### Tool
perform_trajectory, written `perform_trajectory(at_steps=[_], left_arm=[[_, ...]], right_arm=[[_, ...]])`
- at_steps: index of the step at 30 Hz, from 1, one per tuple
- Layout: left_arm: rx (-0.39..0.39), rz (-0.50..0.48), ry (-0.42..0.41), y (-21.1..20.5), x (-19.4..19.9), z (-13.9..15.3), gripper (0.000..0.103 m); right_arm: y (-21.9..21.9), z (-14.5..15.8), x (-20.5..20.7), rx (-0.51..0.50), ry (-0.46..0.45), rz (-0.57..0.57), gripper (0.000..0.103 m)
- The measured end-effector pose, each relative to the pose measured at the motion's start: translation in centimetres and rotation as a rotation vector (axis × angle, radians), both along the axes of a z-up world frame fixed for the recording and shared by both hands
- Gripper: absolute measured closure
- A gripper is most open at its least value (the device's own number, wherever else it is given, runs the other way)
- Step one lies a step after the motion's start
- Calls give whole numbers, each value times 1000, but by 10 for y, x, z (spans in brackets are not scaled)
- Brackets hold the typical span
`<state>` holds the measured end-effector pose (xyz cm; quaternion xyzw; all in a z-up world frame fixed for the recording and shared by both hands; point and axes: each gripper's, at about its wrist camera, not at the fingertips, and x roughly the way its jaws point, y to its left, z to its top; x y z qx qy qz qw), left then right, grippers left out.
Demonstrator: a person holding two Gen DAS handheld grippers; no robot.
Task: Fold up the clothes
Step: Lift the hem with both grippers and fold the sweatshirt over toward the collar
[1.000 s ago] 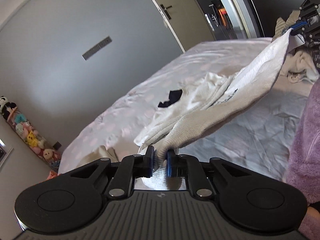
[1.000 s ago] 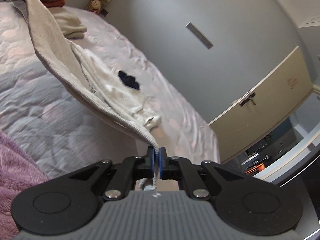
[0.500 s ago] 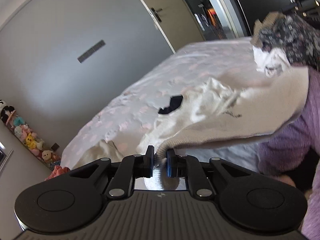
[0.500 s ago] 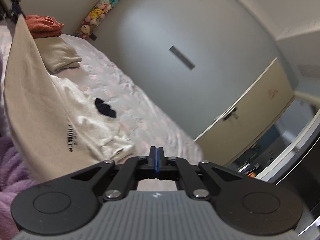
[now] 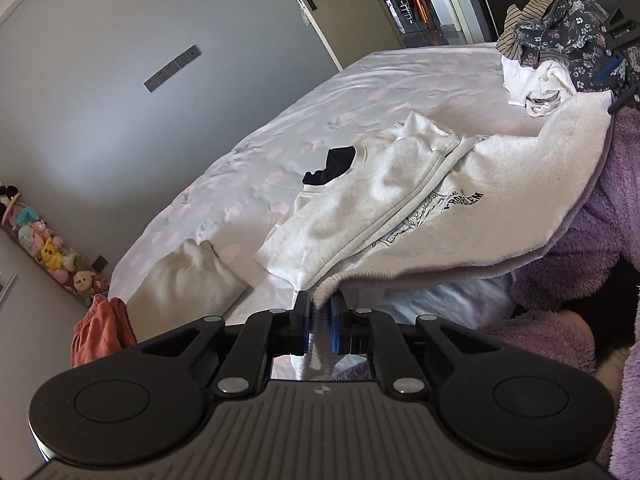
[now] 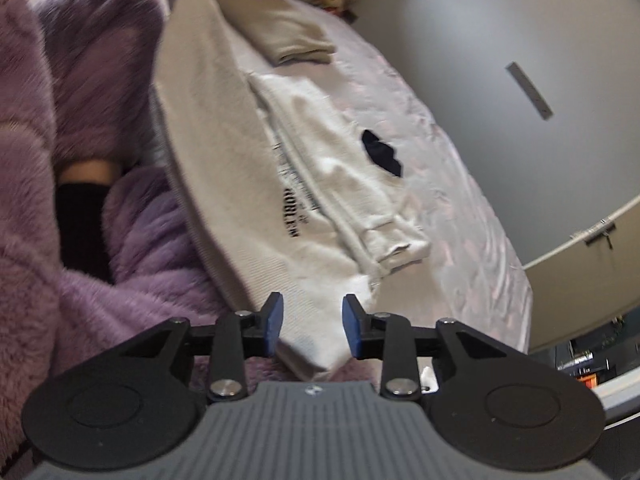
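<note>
A white sweatshirt (image 5: pixel 400 200) with black print lies spread on the bed, its lower part folded up toward the person. My left gripper (image 5: pixel 320 320) is shut on its ribbed hem at the near edge. In the right wrist view the same sweatshirt (image 6: pixel 304 168) lies below my right gripper (image 6: pixel 312 324), whose jaws stand open over the hem corner and hold nothing. A small black garment (image 5: pixel 330 164) lies by the collar and also shows in the right wrist view (image 6: pixel 382 154).
A pile of unfolded clothes (image 5: pixel 556 44) sits at the far right of the bed (image 5: pixel 360 92). A folded beige garment (image 5: pixel 184 280) and an orange one (image 5: pixel 100 332) lie at the left. The person's purple fleece robe (image 6: pixel 80 120) is close by. Plush toys (image 5: pixel 48 252) line the wall.
My right gripper has opened and let go of the hem. The sweatshirt's lower part has come down and toward the person. The left gripper keeps its hold.
</note>
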<state>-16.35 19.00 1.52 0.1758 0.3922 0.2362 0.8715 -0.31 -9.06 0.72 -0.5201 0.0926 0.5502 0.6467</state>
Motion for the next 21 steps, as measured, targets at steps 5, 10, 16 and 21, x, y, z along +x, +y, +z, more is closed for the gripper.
perform_trajectory(at_steps=[5, 10, 16, 21], left_arm=[[8, 19, -22, 5, 0, 5, 102], [-4, -18, 36, 7, 1, -1, 101], [51, -138, 158, -4, 1, -15, 84], [133, -241, 305, -10, 11, -35, 60]], right_arm=[[-1, -17, -11, -76, -12, 47, 53], [4, -38, -14, -128, -112, 65, 53], [6, -37, -10, -136, -120, 78, 51], [7, -35, -9, -149, -131, 86, 49]])
